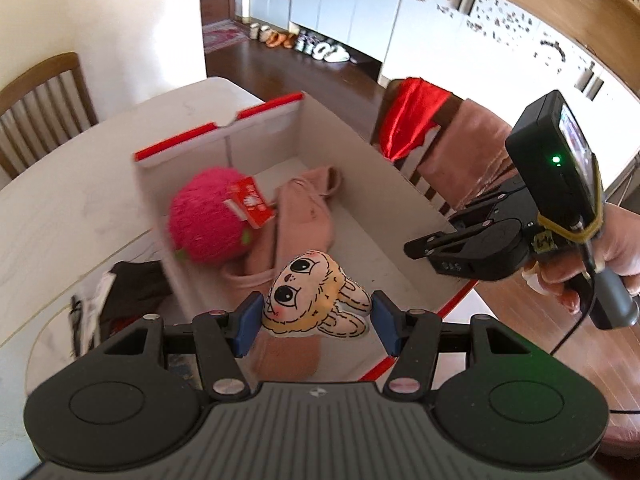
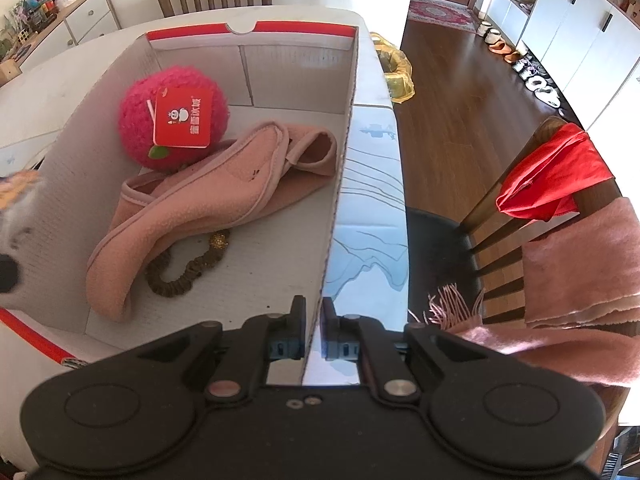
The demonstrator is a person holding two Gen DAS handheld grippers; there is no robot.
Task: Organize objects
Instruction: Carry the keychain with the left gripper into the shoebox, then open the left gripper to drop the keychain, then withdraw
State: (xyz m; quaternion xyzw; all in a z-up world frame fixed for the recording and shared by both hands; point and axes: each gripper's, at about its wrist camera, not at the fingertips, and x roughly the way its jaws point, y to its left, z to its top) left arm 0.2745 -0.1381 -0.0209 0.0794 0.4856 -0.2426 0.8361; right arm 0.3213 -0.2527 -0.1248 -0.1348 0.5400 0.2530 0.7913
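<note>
Nearest, clamped between the blue pads of the left gripper (image 1: pixel 316 324): one bunny plush (image 1: pixel 316 300), flat and cushion-like, hanging over the near end of the box (image 1: pixel 360 152). Looks light, soft and squashy, not fragile. Gives under the pads without slipping, judging by the fabric skin. Best taken across the middle of the face, as now; the ears are likely too floppy for a firm hold.

To the right, pinched together on the box's thin right wall (image 2: pixel 340 184): the right gripper (image 2: pixel 314 320), steadying it. Stiff but bendable cardboard, probably easy to crease if squeezed or pulled hard.

Inside, on the floor of the box:
- one brown band (image 2: pixel 188 268), partly tucked under the fleece, small and limp
- one pink fleece (image 2: pixel 192 208), crumpled and floppy, best grabbed at a fold
- one fuzzy pink ball (image 2: pixel 172 120) at the far left corner, touching the fleece, with one red tag (image 2: pixel 182 122) on it; light and round, so apt to roll

Left of the box on the table: a dark heap (image 1: pixel 128 292), too blurred to count or name.

Beyond the right wall: one chair draped with one red cloth (image 1: pixel 412 116) and one pink scarf (image 1: pixel 468 152).
</note>
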